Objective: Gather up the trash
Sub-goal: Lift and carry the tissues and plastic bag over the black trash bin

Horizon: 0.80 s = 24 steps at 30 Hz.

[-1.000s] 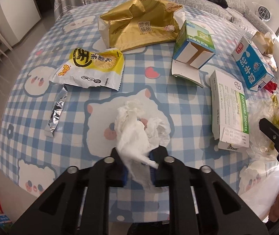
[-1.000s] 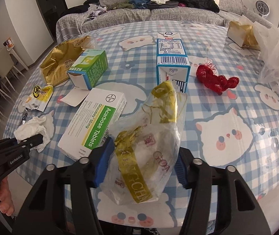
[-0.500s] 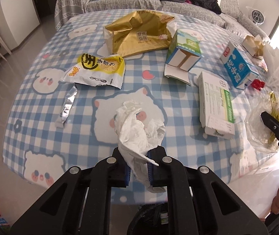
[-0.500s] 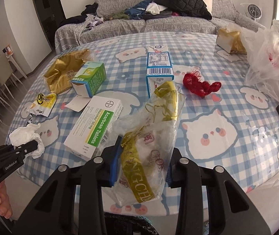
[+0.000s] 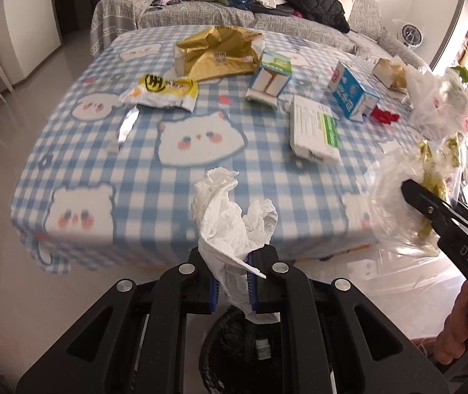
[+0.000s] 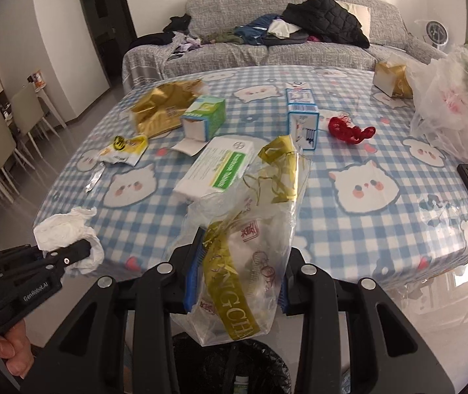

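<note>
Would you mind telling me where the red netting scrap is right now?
The red netting scrap lies on the checked tablecloth, right of centre in the right wrist view, just right of the blue milk carton and left of the crumpled plastic bag.

daylight from right | floor glare | fisheye-bent edges | slight blur

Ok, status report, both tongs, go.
Left tongs shut on crumpled tissue. Right tongs clamped on clear plastic wrapper. Both over black-lined trash bin. Nothing in the way.
</note>
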Each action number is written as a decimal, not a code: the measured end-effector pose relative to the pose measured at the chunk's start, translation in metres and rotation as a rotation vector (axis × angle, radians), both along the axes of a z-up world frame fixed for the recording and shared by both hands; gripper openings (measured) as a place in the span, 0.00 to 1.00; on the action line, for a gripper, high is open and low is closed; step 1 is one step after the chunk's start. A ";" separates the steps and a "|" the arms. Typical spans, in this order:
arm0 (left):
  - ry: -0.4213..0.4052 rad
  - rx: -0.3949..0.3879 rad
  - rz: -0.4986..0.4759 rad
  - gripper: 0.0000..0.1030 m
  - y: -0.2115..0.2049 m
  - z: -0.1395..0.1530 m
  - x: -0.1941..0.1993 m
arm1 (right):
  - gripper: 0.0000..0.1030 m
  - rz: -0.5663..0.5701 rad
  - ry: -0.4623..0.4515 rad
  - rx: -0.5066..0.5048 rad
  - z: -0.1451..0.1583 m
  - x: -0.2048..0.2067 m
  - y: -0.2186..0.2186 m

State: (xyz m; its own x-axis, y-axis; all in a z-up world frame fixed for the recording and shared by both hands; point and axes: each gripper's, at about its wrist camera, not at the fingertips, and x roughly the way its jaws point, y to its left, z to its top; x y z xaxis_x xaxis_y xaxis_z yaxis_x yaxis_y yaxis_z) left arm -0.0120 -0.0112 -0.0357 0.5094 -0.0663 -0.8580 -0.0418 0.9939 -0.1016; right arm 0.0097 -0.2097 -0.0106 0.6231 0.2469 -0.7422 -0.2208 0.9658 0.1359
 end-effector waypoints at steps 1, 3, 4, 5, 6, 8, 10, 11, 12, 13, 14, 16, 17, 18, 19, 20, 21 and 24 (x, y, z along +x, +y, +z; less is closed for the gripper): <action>-0.001 0.005 0.001 0.12 -0.001 -0.002 -0.005 | 0.33 0.006 -0.001 0.001 0.000 -0.004 0.001; 0.000 0.011 0.006 0.12 -0.001 -0.005 -0.013 | 0.33 0.020 -0.008 -0.011 -0.002 -0.015 0.007; 0.002 0.011 0.011 0.12 0.000 -0.007 -0.017 | 0.33 0.026 -0.014 -0.020 -0.002 -0.021 0.009; 0.003 0.012 0.018 0.12 0.001 -0.010 -0.021 | 0.33 0.028 -0.017 -0.022 -0.003 -0.024 0.010; 0.003 0.012 0.023 0.12 0.003 -0.011 -0.024 | 0.33 0.034 -0.018 -0.024 -0.004 -0.028 0.011; 0.005 0.008 0.038 0.12 0.006 -0.016 -0.033 | 0.33 0.037 -0.024 -0.024 -0.007 -0.036 0.013; 0.005 -0.016 0.045 0.12 0.009 -0.020 -0.042 | 0.33 0.039 -0.024 -0.016 -0.010 -0.043 0.014; 0.001 -0.028 0.044 0.12 0.010 -0.022 -0.046 | 0.33 0.045 -0.020 -0.016 -0.014 -0.046 0.016; 0.003 -0.029 0.044 0.12 0.009 -0.023 -0.048 | 0.33 0.050 -0.021 -0.018 -0.016 -0.050 0.018; 0.003 -0.035 0.041 0.12 0.009 -0.026 -0.052 | 0.33 0.055 -0.023 -0.023 -0.018 -0.053 0.019; 0.007 -0.040 0.038 0.12 0.008 -0.029 -0.055 | 0.33 0.057 -0.020 -0.027 -0.021 -0.055 0.020; 0.014 -0.046 0.036 0.12 0.007 -0.033 -0.059 | 0.33 0.064 -0.014 -0.026 -0.026 -0.061 0.022; 0.019 -0.045 0.039 0.12 0.006 -0.037 -0.062 | 0.33 0.065 -0.014 -0.027 -0.028 -0.063 0.022; 0.024 -0.046 0.040 0.12 0.006 -0.040 -0.064 | 0.33 0.067 -0.014 -0.029 -0.030 -0.065 0.022; 0.033 -0.049 0.041 0.12 0.006 -0.044 -0.067 | 0.33 0.073 -0.013 -0.032 -0.032 -0.067 0.023; 0.037 -0.050 0.044 0.12 0.006 -0.046 -0.070 | 0.33 0.077 -0.014 -0.043 -0.036 -0.070 0.024; 0.041 -0.049 0.045 0.12 0.006 -0.050 -0.074 | 0.33 0.077 -0.013 -0.048 -0.039 -0.071 0.024; 0.045 -0.044 0.049 0.12 0.006 -0.058 -0.082 | 0.33 0.078 0.006 -0.053 -0.051 -0.076 0.024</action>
